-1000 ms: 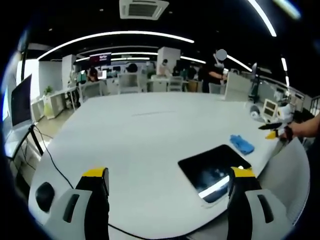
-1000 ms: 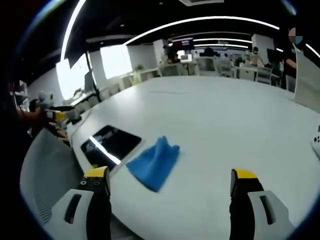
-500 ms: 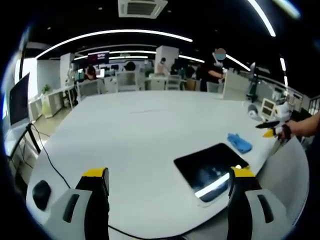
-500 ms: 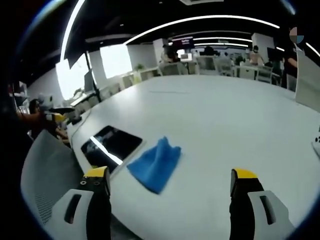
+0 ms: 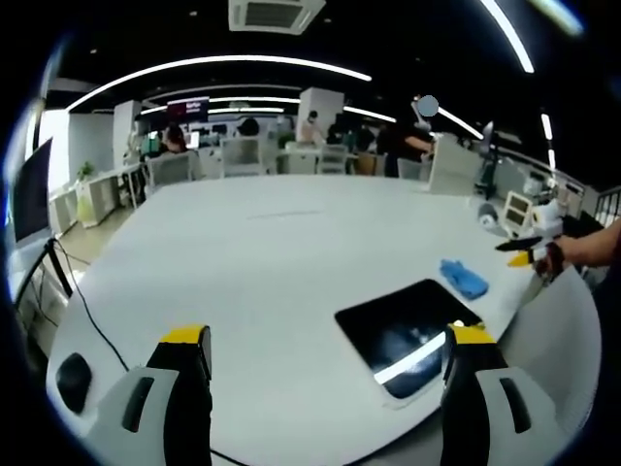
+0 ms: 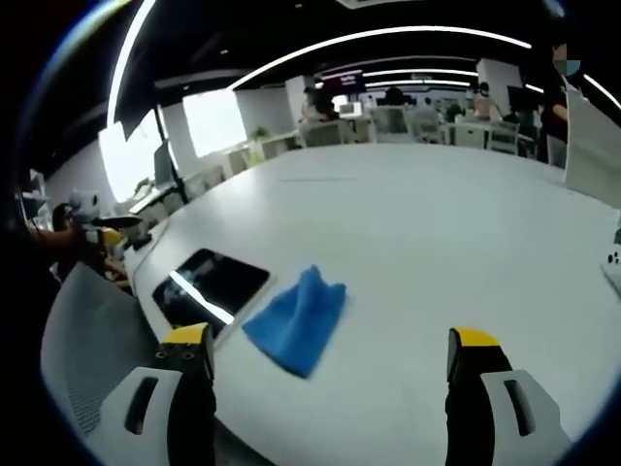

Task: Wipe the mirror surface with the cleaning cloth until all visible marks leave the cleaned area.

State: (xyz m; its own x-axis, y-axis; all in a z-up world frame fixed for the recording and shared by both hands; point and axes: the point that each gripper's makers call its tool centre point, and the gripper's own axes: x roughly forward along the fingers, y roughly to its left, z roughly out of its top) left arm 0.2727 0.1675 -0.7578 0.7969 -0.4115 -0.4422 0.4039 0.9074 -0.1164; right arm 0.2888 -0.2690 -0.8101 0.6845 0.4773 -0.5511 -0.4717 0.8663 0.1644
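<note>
Cloth (image 6: 296,319) still beside mirror (image 6: 209,287) — both grippers' jaws stay apart.

Open-plan office, dark ceiling. Long curved light strips (image 5: 223,66) are seen running across the ceiling, and a square air-conditioning vent (image 5: 276,14) is set above. A large white table (image 5: 252,272) with a rounded edge is placed in the foreground. A black cable (image 5: 82,301) is trailed over its left edge, near a dark mouse (image 5: 71,381). A dark monitor (image 5: 29,194) is stood at the far left. Rows of desks and white chairs (image 5: 243,155) are ranged beyond the table, with a white pillar (image 5: 320,107) and a lit wall screen (image 5: 189,107) behind. Bright windows (image 6: 218,121) are seen on one wall. A grey mesh chair back (image 6: 87,340) is placed against the near table edge.
</note>
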